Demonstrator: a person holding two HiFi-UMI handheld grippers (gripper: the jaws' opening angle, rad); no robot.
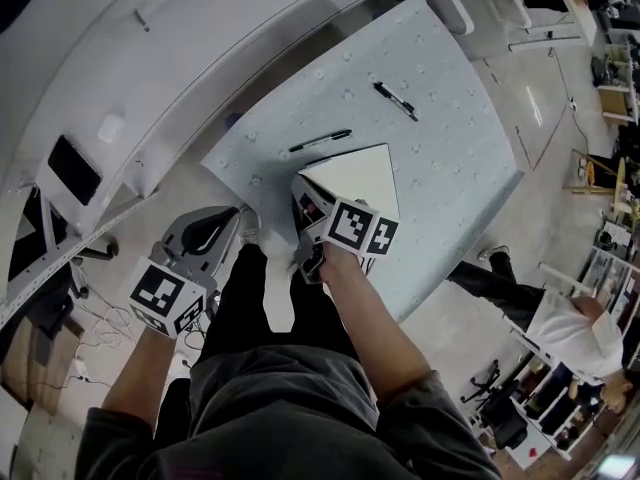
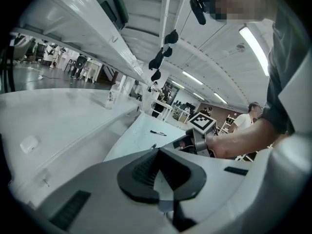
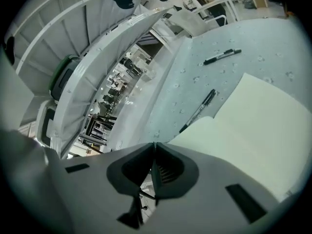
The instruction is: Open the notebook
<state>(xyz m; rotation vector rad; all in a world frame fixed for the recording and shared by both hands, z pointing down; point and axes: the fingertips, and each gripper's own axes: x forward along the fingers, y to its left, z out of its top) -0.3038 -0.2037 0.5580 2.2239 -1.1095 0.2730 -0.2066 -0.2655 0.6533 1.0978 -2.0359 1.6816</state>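
Observation:
The notebook [image 1: 360,173] lies on the pale blue table [image 1: 450,178] and shows a plain white face; in the right gripper view it [image 3: 258,126] fills the right side. My right gripper [image 1: 300,190] is at its near left corner, pointing down at the table. Its jaws [image 3: 155,144] stand together, and I see nothing between them. My left gripper [image 1: 238,216] hangs left of the table's near edge, off the notebook, with its jaws [image 2: 157,150] together and empty. The left gripper view shows the right gripper [image 2: 195,141] and its marker cube.
Two black pens lie beyond the notebook, one close [image 1: 320,140] [image 3: 197,112] and one farther [image 1: 396,100] [image 3: 222,56]. A large white curved shell [image 1: 150,58] runs along the table's left. A person in a white shirt [image 1: 575,333] stands at the lower right.

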